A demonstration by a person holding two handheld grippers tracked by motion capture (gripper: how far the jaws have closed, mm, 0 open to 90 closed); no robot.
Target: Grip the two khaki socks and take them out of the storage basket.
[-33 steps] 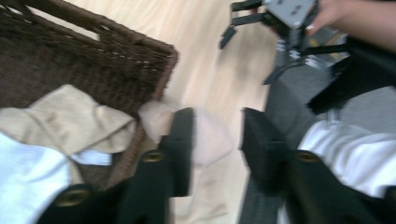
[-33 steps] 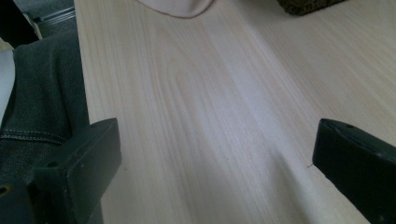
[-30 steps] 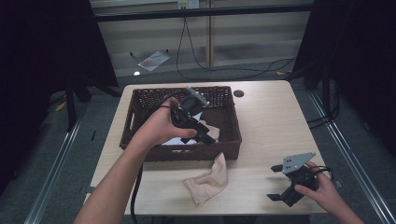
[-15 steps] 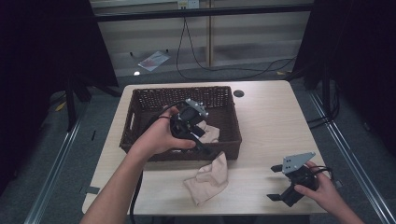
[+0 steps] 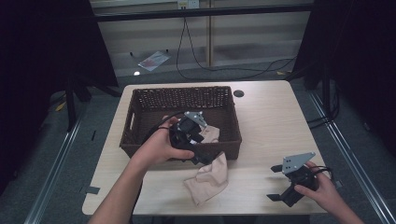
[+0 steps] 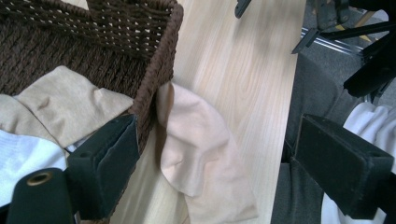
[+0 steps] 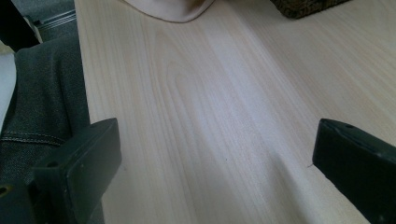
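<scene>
A peach cloth (image 5: 208,179) lies on the table against the front wall of a dark brown wicker basket (image 5: 140,116). My left gripper (image 5: 198,151) hangs over that front wall, its jaws wide open and empty. In the left gripper view the peach cloth (image 6: 201,149) lies between and beyond the jaws of the left gripper (image 6: 224,158), beside the basket wall (image 6: 154,60). A tan cloth (image 6: 70,102) and a white cloth (image 6: 23,154) lie inside the basket. My right gripper (image 5: 275,183) rests open near the table's front right edge, holding nothing.
In the right gripper view bare wood lies between the jaws of the right gripper (image 7: 215,154), the peach cloth's edge (image 7: 173,9) is at the top, and a trouser leg (image 7: 42,84) is at the left. A black round cap (image 5: 239,93) sits behind the basket.
My left gripper has moved from over the basket's inside toward its front wall, nearer the peach cloth. The right gripper has stayed put.
</scene>
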